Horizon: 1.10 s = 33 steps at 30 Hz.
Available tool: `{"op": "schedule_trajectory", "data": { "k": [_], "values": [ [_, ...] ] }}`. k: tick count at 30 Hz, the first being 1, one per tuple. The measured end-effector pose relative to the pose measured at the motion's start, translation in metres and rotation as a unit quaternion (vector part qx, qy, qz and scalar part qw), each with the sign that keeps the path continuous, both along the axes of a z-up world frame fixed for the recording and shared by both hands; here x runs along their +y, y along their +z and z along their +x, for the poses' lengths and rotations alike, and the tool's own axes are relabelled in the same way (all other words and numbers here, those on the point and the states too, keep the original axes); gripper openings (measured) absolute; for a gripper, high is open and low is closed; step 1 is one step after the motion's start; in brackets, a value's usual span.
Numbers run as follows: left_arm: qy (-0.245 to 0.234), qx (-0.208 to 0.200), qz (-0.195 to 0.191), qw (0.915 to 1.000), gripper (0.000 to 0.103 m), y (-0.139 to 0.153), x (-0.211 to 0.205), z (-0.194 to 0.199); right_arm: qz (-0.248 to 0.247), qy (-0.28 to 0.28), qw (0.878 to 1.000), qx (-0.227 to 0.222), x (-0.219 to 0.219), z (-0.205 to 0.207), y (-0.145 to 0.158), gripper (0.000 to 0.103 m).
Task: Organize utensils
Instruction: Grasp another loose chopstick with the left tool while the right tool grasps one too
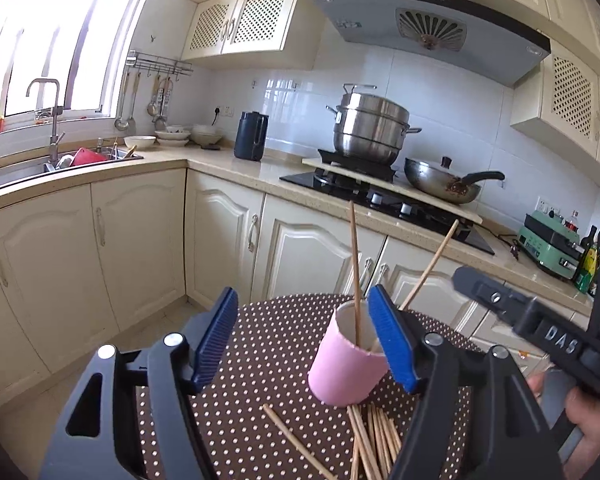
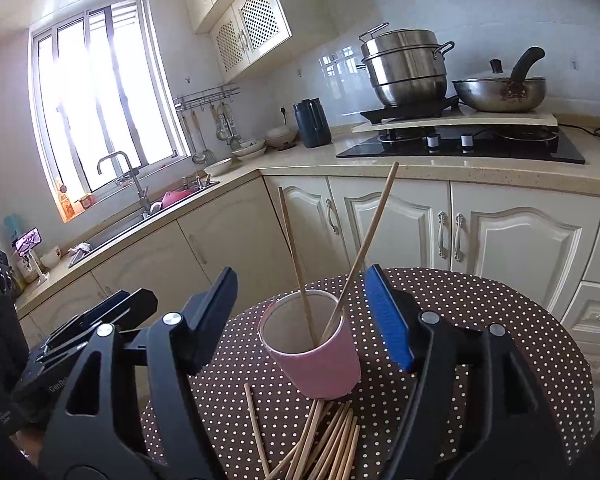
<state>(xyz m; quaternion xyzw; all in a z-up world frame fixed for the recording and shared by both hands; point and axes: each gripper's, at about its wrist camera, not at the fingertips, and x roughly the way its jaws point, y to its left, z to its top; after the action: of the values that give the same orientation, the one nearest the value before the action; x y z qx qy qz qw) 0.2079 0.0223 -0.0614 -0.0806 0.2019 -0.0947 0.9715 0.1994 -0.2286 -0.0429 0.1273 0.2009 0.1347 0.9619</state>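
Both tools wide, empty: left tool (image 1: 302, 334), right tool (image 2: 300, 316). We pinch one chopstick (image 2: 256, 432) off table (image 2: 480, 312) near its end, stand it in pink cup (image 2: 320, 360).

Bright daylight from window (image 2: 100, 96), blown-out glare; strong fisheye bending at edges; slight motion blur.

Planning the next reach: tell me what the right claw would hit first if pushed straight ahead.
Probably the pink cup, which stands on the dotted table straight ahead of the open right claw, with two chopsticks in it. Depth is unclear, so it might pass over the rim.
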Motion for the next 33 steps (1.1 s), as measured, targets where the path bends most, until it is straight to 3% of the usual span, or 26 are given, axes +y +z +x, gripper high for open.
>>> {"op": "schedule_trajectory", "data": {
  "k": [5, 9, 12, 16, 20, 28, 30, 33],
  "values": [
    [-0.028, 0.048, 0.001, 0.9985, 0.067, -0.017, 0.0, -0.006, -0.003, -0.007, 1.0, 0.019, -0.01, -0.017, -0.007, 0.066],
    [-0.022, 0.081, 0.011, 0.9964, 0.067, -0.039, -0.001, -0.012, -0.01, -0.01, 0.999, 0.045, -0.016, -0.033, -0.02, 0.066],
    [-0.047, 0.135, 0.016, 0.9895, 0.067, -0.063, -0.01, -0.01, -0.029, -0.012, 0.995, 0.092, -0.015, -0.036, -0.039, 0.066],
    [-0.074, 0.199, 0.053, 0.9758, 0.067, -0.093, -0.028, -0.011, -0.053, 0.0, 0.987, 0.149, -0.01, -0.045, -0.068, 0.066],
    [-0.098, 0.235, 0.084, 0.9635, 0.067, -0.117, -0.042, -0.017, -0.046, 0.011, 0.98, 0.193, -0.015, -0.055, -0.096, 0.066],
    [-0.103, 0.268, 0.122, 0.95, 0.067, -0.141, -0.061, -0.017, -0.043, 0.032, 0.97, 0.236, -0.021, -0.062, -0.128, 0.064],
    [-0.108, 0.271, 0.132, 0.9474, 0.054, -0.144, -0.067, -0.016, -0.039, 0.038, 0.968, 0.247, -0.024, -0.06, -0.131, 0.056],
    [-0.111, 0.272, 0.122, 0.9481, 0.047, -0.147, -0.07, -0.016, -0.042, 0.05, 0.962, 0.265, -0.021, -0.056, -0.136, 0.046]
  ]
}}
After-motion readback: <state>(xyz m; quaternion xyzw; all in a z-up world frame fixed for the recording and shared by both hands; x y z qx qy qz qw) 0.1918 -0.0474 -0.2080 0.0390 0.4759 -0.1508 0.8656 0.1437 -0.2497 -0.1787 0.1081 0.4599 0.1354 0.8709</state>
